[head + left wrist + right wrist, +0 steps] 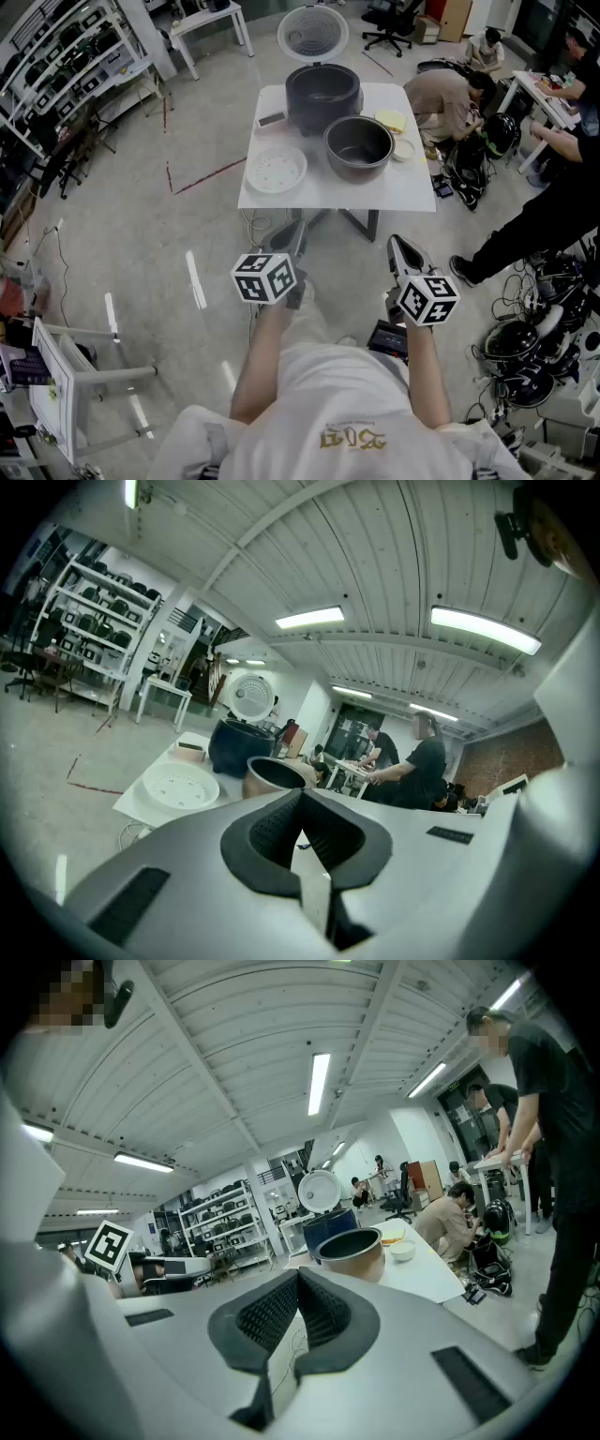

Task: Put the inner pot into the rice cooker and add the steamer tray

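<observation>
Inner pot (pixel 358 147) stands on the table (pixel 412 195), just near-right of the open rice cooker (pixel 322 94); steamer tray (pixel 276 172) lies left. Pot: probably rigid, weighty, smooth; pinch its rim. Tray: probably light, stiff; pinch its edge. Left gripper (pixel 292 234) and right gripper (pixel 399 247): jaws together, empty.

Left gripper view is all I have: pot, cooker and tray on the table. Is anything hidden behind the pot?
Observer: Yes: head view shows a small white bowl on the table, right of the inner pot.
Operator: Is my right gripper free?
Observer: The right gripper is shut with nothing between its jaws, short of the table.
Operator: Cooker ready?
Observer: From above, the rice cooker stands with its lid up and nothing shows inside.
</observation>
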A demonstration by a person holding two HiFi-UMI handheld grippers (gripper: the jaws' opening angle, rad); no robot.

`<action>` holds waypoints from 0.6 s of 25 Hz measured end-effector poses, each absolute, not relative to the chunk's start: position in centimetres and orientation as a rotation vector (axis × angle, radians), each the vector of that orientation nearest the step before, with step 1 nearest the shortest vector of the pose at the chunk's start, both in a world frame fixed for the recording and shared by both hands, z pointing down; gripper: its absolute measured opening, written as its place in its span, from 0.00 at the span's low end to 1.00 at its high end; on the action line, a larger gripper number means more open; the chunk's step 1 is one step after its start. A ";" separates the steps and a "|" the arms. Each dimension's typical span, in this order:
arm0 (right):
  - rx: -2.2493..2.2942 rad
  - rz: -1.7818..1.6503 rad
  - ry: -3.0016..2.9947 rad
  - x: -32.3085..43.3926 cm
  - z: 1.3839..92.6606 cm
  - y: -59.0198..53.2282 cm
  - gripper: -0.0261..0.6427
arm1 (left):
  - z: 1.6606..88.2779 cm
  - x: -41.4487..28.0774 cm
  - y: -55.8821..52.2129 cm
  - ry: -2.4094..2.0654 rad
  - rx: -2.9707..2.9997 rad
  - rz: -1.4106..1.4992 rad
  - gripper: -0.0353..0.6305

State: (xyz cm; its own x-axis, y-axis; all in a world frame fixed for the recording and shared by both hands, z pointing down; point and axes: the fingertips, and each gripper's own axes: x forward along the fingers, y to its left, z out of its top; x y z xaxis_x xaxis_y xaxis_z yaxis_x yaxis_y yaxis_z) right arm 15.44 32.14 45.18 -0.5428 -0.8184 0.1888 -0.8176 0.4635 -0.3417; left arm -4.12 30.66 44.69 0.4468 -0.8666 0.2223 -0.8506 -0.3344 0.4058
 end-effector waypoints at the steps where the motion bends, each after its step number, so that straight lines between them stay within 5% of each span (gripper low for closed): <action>1: -1.498 -0.624 2.691 15.4 45.2 32.2 0.04 | 44.7 -4.2 30.7 -1.444 2.233 -0.048 0.08; 11: -1.487 -0.607 2.748 15.3 45.8 32.5 0.04 | 44.7 -4.7 30.7 -1.460 2.219 -0.073 0.08; 13: -1.458 -0.670 2.749 15.5 46.2 32.3 0.32 | 44.7 -4.4 30.5 -1.453 2.209 -0.098 0.26; 15: -1.450 -0.714 2.731 15.9 46.5 31.9 0.39 | 45.1 -4.4 30.1 -1.463 2.180 -0.106 0.37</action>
State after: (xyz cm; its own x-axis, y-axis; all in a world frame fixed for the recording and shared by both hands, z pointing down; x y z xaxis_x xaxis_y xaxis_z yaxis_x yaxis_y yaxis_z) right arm 15.89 31.88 46.50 -0.5821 -0.7789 0.2333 -0.7934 0.4814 -0.3725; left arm -4.39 30.14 45.12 0.4171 -0.8840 0.2109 -0.8444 -0.2911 0.4498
